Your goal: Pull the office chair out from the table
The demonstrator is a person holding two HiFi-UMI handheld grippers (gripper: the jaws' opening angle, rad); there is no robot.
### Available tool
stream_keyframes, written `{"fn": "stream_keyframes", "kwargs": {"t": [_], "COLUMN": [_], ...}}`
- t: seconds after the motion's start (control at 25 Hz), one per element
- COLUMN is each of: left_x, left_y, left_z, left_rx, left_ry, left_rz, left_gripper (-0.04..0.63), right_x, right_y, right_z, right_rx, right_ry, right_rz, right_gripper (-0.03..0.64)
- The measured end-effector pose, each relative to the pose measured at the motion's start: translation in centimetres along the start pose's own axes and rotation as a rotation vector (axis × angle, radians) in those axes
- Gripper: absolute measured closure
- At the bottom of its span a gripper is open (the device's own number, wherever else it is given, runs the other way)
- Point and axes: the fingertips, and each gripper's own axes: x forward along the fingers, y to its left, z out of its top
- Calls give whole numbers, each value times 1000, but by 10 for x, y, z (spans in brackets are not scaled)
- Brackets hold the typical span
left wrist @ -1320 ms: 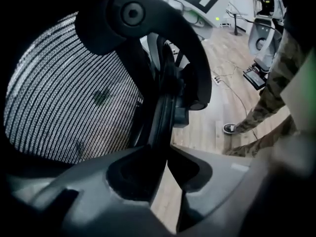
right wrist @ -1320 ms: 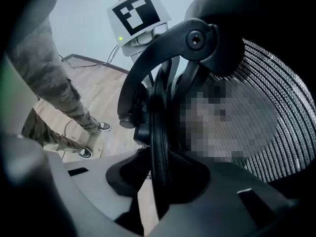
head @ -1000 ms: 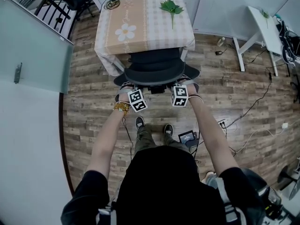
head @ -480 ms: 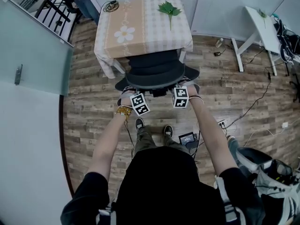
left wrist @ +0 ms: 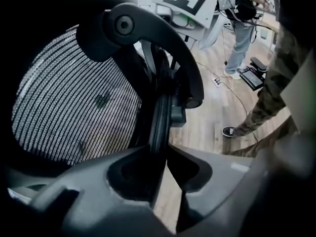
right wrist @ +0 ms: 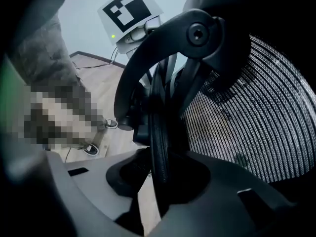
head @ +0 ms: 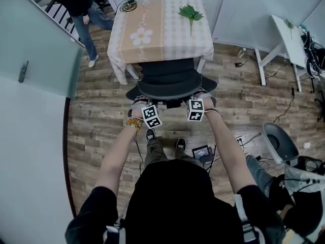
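The black mesh office chair (head: 170, 83) stands with its seat under the table (head: 162, 29), which has a checked cloth with a daisy on it. Its backrest faces me. My left gripper (head: 143, 105) is shut on the left rim of the backrest, and my right gripper (head: 199, 99) is shut on the right rim. In the left gripper view the jaws (left wrist: 160, 147) clamp the thin black rim (left wrist: 160, 117) beside the mesh (left wrist: 74, 112). The right gripper view shows the same hold (right wrist: 159, 169) on the rim (right wrist: 158, 127).
A person (head: 76, 4) stands at the upper left by a glass partition (head: 35, 50). A green leaf sprig (head: 190, 13) lies on the table. A white side table (head: 287, 34), floor cables (head: 274, 116) and a grey round stool (head: 279, 141) are on the right. A device (head: 203, 151) lies by my feet.
Both grippers and the chair back have come slightly toward me, still clamped. A person has walked into view at the upper left, and a grey stool has appeared at the right.
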Motion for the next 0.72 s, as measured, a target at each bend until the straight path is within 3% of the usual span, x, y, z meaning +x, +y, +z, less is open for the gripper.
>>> {"fn": "stream_keyframes", "kwargs": {"t": [0.32,0.72], "left_x": [-14,-29], "left_y": [-18,-34], "left_z": [-32,-42], "left_rx": [31,23], "left_ry": [16,30], "left_rz": [4,32], "left_gripper": [477,476], "right_x": [2,-4], "right_y": [28,48], "right_z": [33,48], "right_rx": [4,16], "right_ry": [-12,2], "right_rz": [-21,-19], "right_gripper": [529,529]}}
